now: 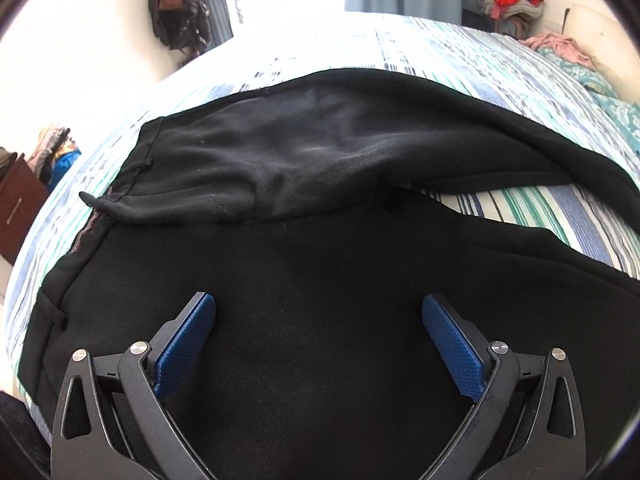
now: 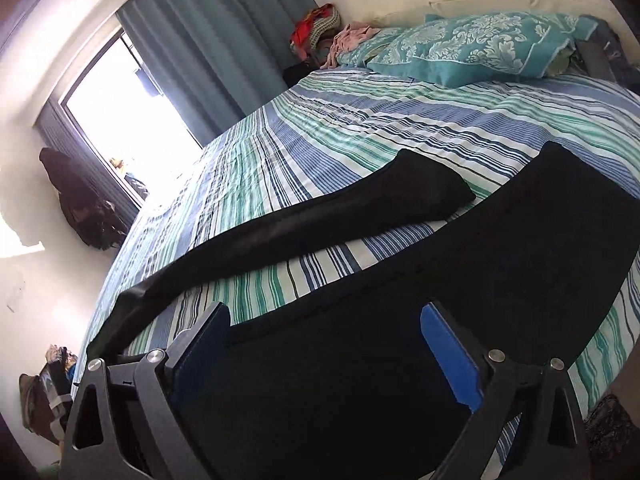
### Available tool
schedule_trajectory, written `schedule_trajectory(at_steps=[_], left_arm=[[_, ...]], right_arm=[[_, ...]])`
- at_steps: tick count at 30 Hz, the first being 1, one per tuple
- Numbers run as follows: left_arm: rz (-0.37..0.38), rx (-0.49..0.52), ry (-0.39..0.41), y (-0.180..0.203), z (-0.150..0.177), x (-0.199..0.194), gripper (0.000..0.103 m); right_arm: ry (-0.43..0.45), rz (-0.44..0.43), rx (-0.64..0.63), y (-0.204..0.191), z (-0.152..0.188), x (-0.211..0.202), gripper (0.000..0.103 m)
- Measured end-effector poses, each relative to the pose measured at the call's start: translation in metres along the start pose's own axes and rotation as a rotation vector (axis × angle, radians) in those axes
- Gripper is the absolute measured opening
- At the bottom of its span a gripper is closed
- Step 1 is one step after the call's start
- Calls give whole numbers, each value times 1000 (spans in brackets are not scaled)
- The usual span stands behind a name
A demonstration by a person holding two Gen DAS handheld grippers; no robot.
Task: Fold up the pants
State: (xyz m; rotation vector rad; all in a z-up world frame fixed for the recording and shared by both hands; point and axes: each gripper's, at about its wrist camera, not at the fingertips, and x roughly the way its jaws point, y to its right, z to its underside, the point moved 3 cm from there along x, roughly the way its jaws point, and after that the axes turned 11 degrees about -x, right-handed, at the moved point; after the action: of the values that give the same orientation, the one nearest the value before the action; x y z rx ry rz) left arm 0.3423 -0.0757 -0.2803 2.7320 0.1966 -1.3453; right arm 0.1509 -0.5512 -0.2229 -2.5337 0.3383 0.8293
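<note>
Black pants (image 1: 312, 160) lie spread on a striped bed (image 1: 440, 52). In the left wrist view the waist end is at the left and the two legs split toward the right. My left gripper (image 1: 319, 312) is open, its blue pads wide apart just over the near part of the pants. In the right wrist view the near leg (image 2: 500, 256) lies under my right gripper (image 2: 325, 320), which is open and empty. The far leg (image 2: 320, 216) stretches apart from it across the striped bed (image 2: 400, 120).
Teal patterned pillows (image 2: 472, 44) and a pile of clothes (image 2: 320, 28) lie at the head of the bed. A bright window (image 2: 128, 104) with grey curtains is beyond the bed. Bags (image 1: 180, 12) hang on the wall. A brown cabinet (image 1: 20, 204) stands at the left.
</note>
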Motion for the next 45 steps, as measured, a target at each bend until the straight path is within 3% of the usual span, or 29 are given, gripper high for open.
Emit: schedule_trajectory(at_steps=[5,10,13,17,19,21,23,28,32,36,38,41,45], left_arm=[[4,-2,0,0,-1,0,103],[5,-2,6,0,-2,-1,103],[9,-5,9,0,-1,0,103],[9,-5,12,0,-1,0,103],[8,-4,10,0,-1,-1,103],[5,-2,10,0,0,-1,103],[3,0,11,0,-1,-1,103],[0,2,12,1,-1,-1,103],[-5,5,13,1,-2,0,103],[-15,11,17,3,-2,-1,103],[-20,14,19,3,-2,-1,102],[-24,18,22,3,-2,-1,102],[-23,17,21,3,-2,-1,102]], right_arm=[[-23,-127,-25,-16,-14,21,90],[-92,23,-167,1,-83,59,86],[-239,129,-166,45,-119,100,80],[-387,194,-303,64,-134,144,76],[-464,194,-345,68,-129,161,68],[-498,195,-375,70,-122,168,39],[-433,237,-427,69,-123,156,12],[-191,240,-396,63,-122,81,10],[-77,262,-396,53,-99,22,5],[-69,316,-342,51,-63,-5,5],[-118,358,-298,57,-45,-3,2],[-199,417,-126,81,-27,-3,3],[-124,431,39,108,-22,-26,4]])
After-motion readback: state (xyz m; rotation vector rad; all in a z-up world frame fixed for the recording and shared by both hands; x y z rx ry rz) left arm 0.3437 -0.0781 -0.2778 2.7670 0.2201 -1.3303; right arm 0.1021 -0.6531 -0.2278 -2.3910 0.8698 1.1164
